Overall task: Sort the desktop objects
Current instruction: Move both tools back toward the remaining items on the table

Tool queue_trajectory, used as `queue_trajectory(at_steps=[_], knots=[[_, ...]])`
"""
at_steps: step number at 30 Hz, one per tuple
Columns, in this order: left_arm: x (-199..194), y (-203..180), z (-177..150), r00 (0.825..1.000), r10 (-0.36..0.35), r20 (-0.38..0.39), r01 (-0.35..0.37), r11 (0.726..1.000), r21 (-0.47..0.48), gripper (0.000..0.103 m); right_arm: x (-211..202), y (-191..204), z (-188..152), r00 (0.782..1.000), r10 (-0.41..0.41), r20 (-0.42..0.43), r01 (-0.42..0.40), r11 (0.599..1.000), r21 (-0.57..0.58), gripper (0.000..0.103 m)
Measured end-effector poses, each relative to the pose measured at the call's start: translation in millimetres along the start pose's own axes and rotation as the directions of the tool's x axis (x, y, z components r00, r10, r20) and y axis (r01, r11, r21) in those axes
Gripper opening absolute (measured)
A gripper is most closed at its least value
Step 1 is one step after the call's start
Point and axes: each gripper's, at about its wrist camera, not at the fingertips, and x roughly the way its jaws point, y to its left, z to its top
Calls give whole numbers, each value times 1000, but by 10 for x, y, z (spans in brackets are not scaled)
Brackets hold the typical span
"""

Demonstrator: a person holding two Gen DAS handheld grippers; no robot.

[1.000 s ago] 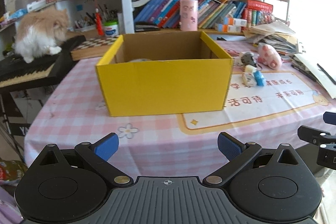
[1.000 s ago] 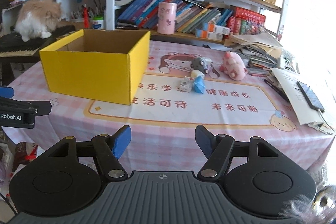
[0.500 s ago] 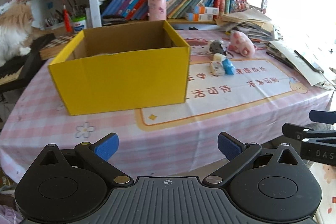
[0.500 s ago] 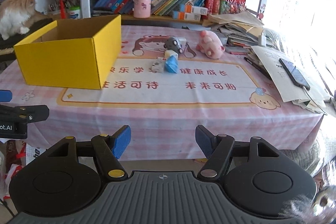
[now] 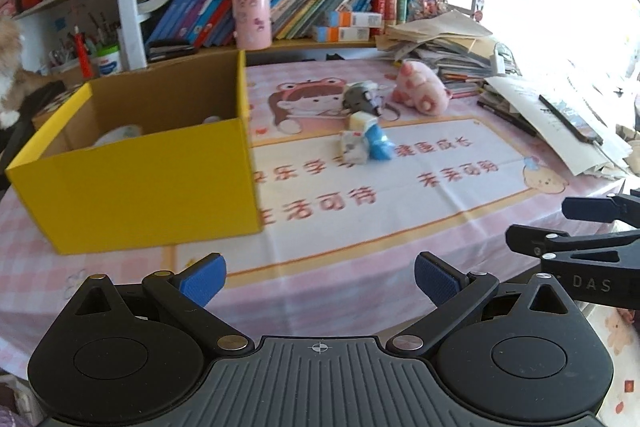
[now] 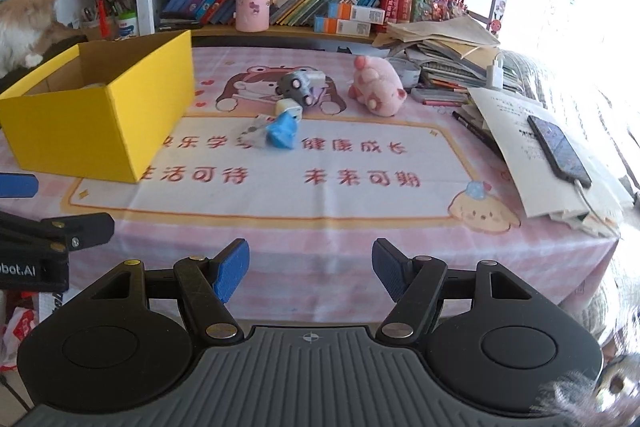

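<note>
An open yellow cardboard box stands on the pink table mat, with pale items partly visible inside. Beyond it lie a pink plush pig, a grey toy car, a small cream cube, a blue wrapped piece and a whitish packet. My left gripper hangs open and empty off the table's near edge. My right gripper is also open and empty there, well short of the toys.
A bookshelf with a pink cup lines the back. Stacked papers, pens and a phone on sheets fill the right side. A fluffy cat sits at far left by a keyboard.
Both views have swung rightward: the yellow box slid to the left and the toys, papers and phone came further into view. Both grippers stayed as open as before.
</note>
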Motion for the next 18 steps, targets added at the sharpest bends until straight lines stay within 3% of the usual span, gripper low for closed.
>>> queue_trajectory(at_steps=[18], knots=[[536,-973,482,999,40,14,-40,998,-53,102,318,-1233,320,998,28,63,-27,1000,-14,66]])
